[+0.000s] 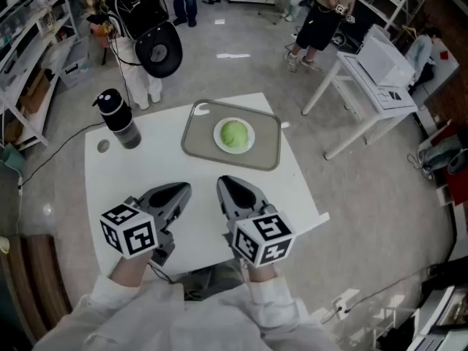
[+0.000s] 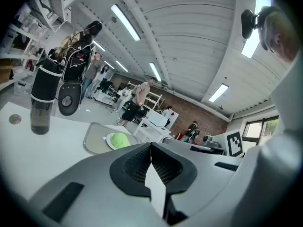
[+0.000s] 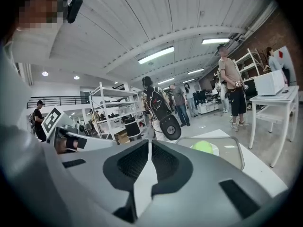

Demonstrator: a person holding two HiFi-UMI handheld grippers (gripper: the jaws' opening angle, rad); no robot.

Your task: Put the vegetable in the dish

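A round light-green vegetable (image 1: 233, 133) lies on a small white dish (image 1: 251, 140), which sits in a grey tray (image 1: 196, 142) at the far side of the white table (image 1: 197, 225). Both grippers hover side by side over the table's near half, well short of the tray. My left gripper (image 1: 183, 189) has its jaws closed tip to tip with nothing between them, as the left gripper view also shows (image 2: 151, 145). My right gripper (image 1: 224, 184) is likewise shut and empty (image 3: 150, 142). The vegetable (image 2: 119, 140) (image 3: 203, 146) shows beyond each pair of jaws.
A black bottle (image 1: 120, 120) stands at the table's far left, with a small round disc (image 1: 103, 146) beside it. A person with a black backpack (image 1: 143, 9) stands just behind the table. A second white table (image 1: 369, 97) stands to the right. Other people stand farther back.
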